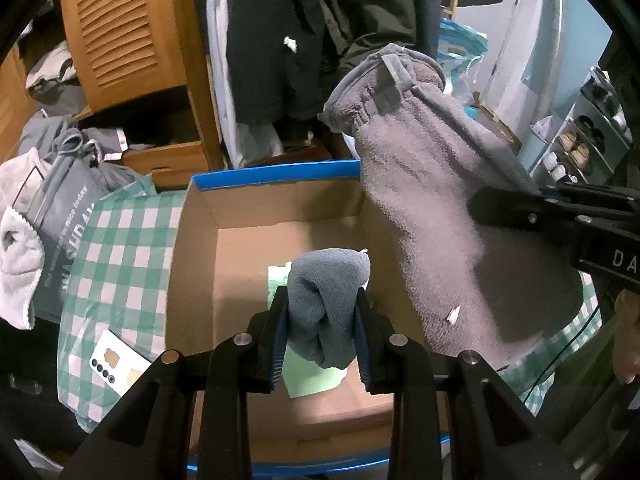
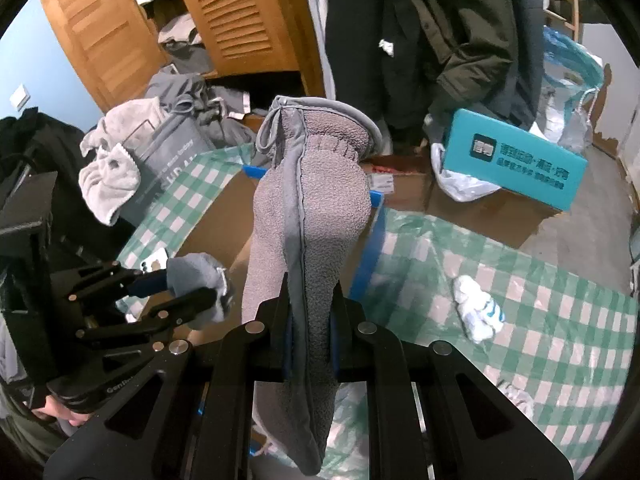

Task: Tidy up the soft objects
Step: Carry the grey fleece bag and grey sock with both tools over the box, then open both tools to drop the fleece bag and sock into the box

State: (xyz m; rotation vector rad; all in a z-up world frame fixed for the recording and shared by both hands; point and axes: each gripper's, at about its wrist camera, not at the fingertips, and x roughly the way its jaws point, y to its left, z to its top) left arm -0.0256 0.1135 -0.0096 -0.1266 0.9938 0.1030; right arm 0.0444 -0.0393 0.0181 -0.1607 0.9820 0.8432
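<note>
The left hand-held gripper [image 1: 322, 320] is clamped on a bunched blue-grey sock [image 1: 326, 304], held above the open cardboard box [image 1: 192, 280]. To its right, the right hand-held gripper [image 2: 310, 332] is clamped on a long grey fleece mitt [image 2: 312, 200], which stands up over the box's right edge. The box sits on a green checked cloth [image 2: 520, 320], where a small white sock [image 2: 478, 312] lies to the right.

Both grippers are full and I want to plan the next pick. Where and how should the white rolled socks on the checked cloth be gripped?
Probably grip the white rolled socks across the narrow middle of the bundle, coming from above. They lie flat and alone on the checked cloth, so nothing seems to block either side.
</note>
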